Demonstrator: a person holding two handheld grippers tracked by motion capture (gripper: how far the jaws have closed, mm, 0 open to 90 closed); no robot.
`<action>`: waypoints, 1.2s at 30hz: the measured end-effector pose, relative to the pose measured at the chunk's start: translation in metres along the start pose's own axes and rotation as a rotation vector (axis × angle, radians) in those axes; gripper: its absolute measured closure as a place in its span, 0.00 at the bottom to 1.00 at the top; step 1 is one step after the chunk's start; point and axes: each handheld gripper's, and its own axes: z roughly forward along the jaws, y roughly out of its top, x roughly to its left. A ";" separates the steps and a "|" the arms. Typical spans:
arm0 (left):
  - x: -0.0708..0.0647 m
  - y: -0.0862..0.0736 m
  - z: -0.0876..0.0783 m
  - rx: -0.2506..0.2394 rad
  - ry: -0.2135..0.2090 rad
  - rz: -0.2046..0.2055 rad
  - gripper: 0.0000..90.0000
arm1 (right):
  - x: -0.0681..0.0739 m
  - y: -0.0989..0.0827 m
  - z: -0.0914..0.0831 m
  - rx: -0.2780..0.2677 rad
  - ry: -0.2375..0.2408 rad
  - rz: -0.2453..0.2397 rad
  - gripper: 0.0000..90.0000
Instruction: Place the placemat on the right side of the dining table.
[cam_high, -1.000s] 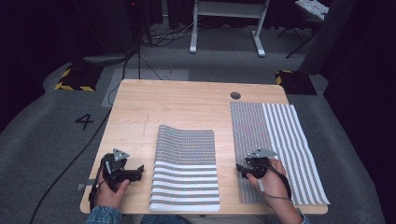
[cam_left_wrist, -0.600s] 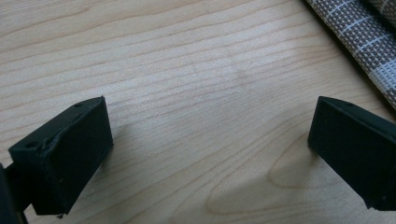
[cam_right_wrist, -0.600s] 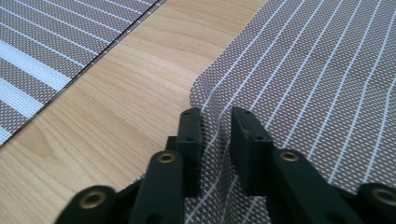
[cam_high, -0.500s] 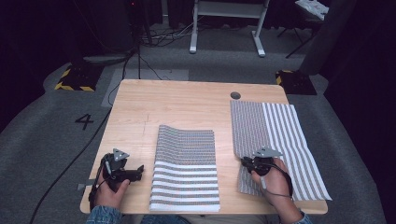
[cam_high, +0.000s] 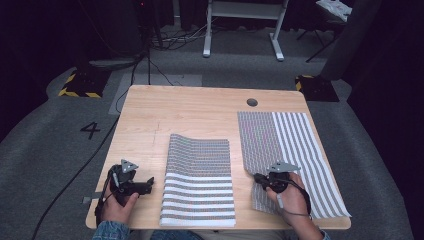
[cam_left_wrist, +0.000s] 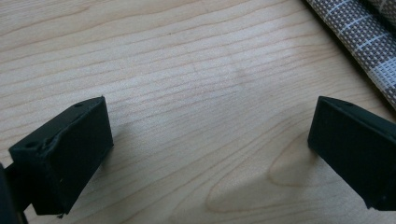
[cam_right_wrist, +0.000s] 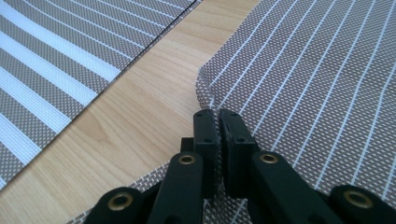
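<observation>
Pinching the left edge of the striped mat (cam_high: 295, 160) at lower right of the high view, right gripper (cam_high: 261, 178) jaws having just been closing on it, left gripper (cam_high: 148, 183) resting at lower left on the table (cam_high: 200, 110), jaws standing wide and holding nothing.

Looked like a lab or test studio: dark curtains, grey carpet, cables (cam_high: 150, 45) across floor, hazard tape (cam_high: 77, 92), a floor number "4" (cam_high: 90, 130), lone desk (cam_high: 200, 110).

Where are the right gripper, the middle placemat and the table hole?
right gripper (cam_high: 258, 178), high view, at its closed tips.
middle placemat (cam_high: 199, 195), high view, on its striped part.
table hole (cam_high: 252, 102), high view, at its centre.
</observation>
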 end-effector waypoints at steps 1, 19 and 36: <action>0.000 0.000 0.000 -0.001 -0.001 0.000 0.00 | -0.001 0.002 0.002 -0.004 0.010 0.008 0.96; 0.000 0.000 0.000 0.000 0.000 0.000 0.00 | -0.024 0.022 0.011 0.065 0.031 -0.052 0.96; 0.000 0.000 0.000 0.002 -0.005 -0.001 0.00 | -0.024 0.015 0.003 0.056 0.051 -0.044 0.92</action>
